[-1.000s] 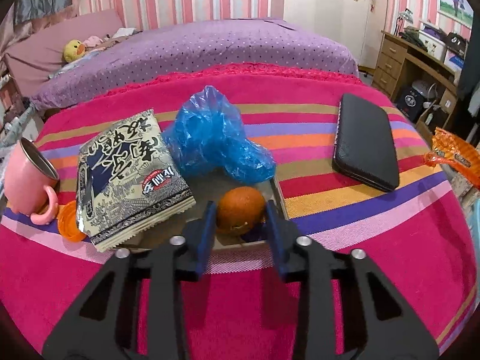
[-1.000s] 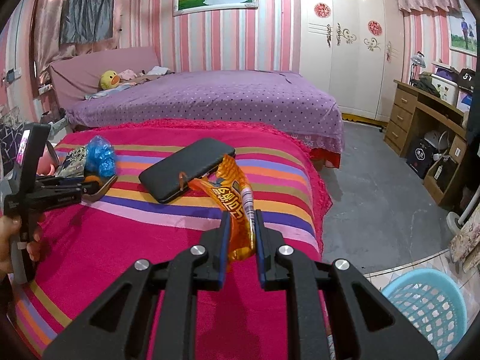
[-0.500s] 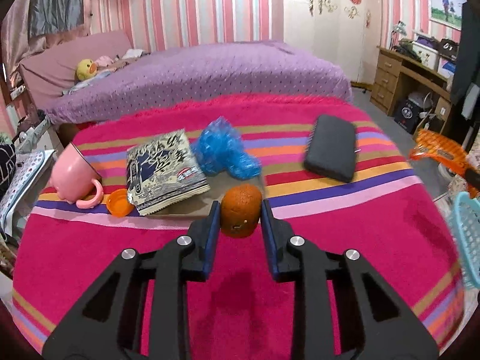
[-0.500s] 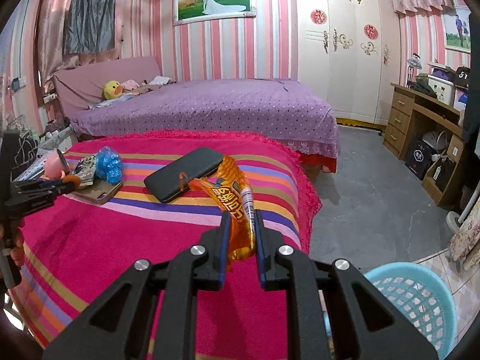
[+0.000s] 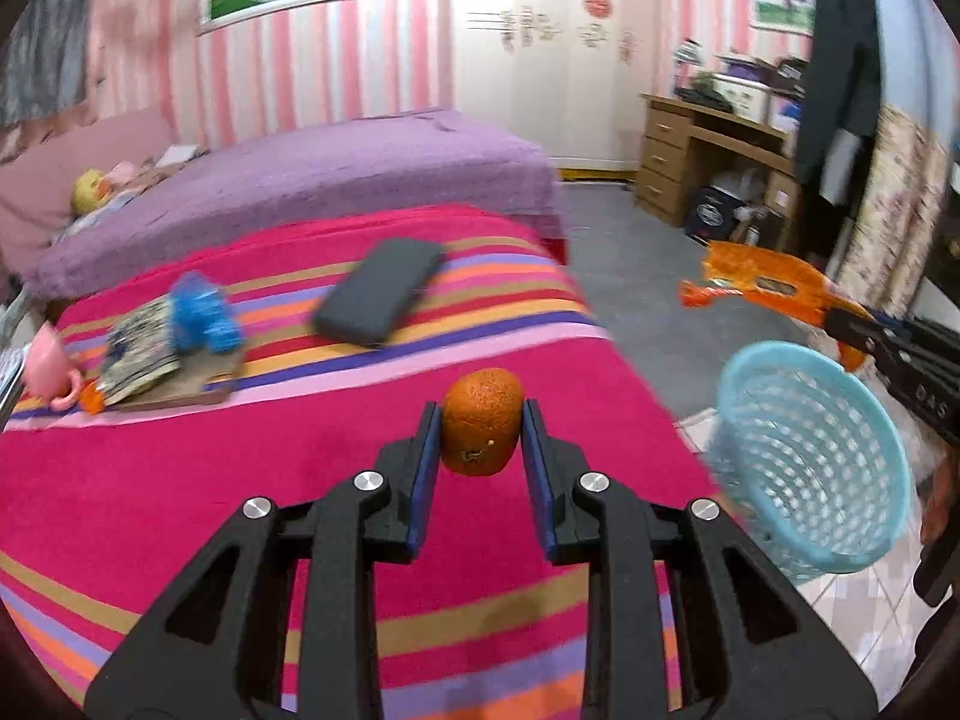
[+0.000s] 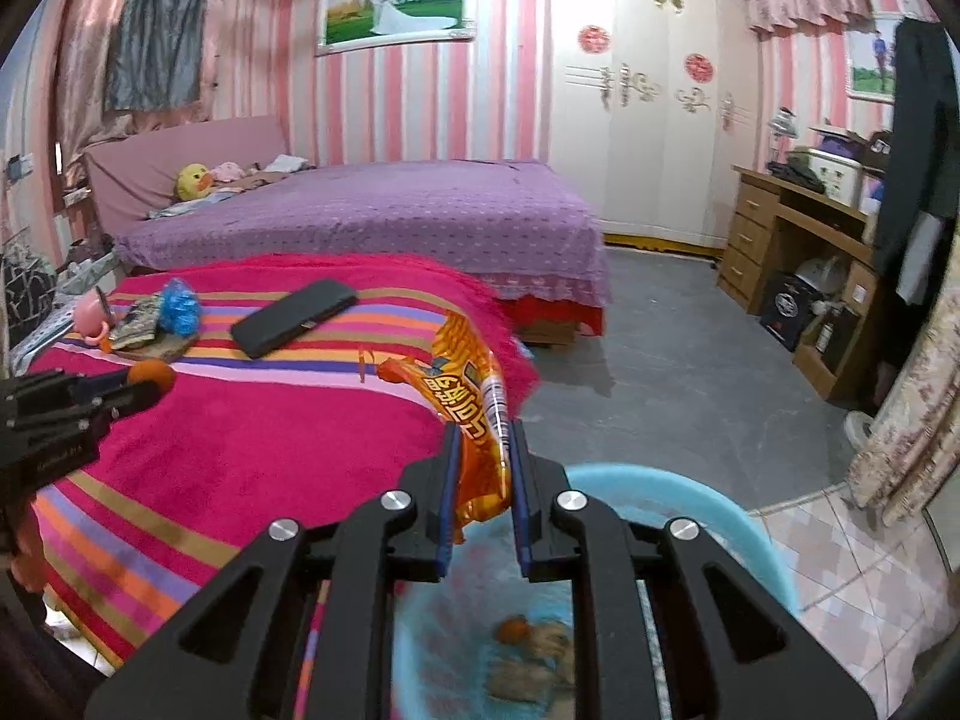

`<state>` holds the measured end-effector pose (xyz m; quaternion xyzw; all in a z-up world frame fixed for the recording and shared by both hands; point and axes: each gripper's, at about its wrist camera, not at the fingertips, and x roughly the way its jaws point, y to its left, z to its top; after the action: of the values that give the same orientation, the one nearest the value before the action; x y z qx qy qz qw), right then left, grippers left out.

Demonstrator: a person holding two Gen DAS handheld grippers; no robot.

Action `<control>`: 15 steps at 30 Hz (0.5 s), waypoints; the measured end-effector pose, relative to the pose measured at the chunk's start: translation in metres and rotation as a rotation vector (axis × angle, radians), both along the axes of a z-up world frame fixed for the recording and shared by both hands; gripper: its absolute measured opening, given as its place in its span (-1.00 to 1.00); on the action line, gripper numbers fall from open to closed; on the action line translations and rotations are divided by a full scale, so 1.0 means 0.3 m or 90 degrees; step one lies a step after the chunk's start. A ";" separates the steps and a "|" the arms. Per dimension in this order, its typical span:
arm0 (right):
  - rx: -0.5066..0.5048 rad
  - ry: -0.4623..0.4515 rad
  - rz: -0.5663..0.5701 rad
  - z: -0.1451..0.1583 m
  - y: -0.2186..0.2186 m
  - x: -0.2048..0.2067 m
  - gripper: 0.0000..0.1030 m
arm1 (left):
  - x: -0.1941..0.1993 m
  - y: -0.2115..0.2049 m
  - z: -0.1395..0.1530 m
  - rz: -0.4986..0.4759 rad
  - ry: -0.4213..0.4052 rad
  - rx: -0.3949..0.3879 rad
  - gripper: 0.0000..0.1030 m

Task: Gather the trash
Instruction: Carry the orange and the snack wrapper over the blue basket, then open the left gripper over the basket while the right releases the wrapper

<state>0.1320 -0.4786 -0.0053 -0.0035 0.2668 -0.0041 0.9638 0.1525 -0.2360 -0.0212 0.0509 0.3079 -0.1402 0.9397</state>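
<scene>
Above blue basket (image 6: pixel 750 531), right gripper (image 6: pixel 483 456) clamping orange wrapper (image 6: pixel 468 396), left gripper (image 5: pixel 480 438) pinching orange (image 5: pixel 482 420)

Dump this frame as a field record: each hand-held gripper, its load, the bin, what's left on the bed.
left hand-held gripper: shut on orange, held above the striped blanket
right hand-held gripper: shut on orange snack wrapper, over the bin
bin: light blue basket on the floor beside the bed, some trash already inside
left on bed: blue plastic bag, printed snack packet, both on a flat board
other items: black case, pink mug
image quality: left view motion-blurred
</scene>
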 end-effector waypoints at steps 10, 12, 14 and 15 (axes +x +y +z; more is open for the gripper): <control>0.012 0.028 -0.089 -0.080 -0.300 -0.116 -0.70 | -0.064 -0.411 -0.054 -0.103 0.010 0.004 -0.50; 0.018 0.025 -0.105 -0.087 -0.333 -0.130 -0.70 | -0.067 -0.478 -0.065 -0.120 0.010 0.011 -0.50; 0.017 0.029 -0.112 -0.096 -0.351 -0.132 -0.70 | -0.065 -0.537 -0.076 -0.133 0.013 0.017 -0.50; 0.018 0.031 -0.113 -0.101 -0.354 -0.127 -0.70 | -0.061 -0.561 -0.082 -0.138 0.016 0.017 -0.50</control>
<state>0.0939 -0.5847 -0.0357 0.0335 0.2891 -0.0859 0.9528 0.1343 -0.4042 -0.0460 0.0948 0.3143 -0.2371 0.9143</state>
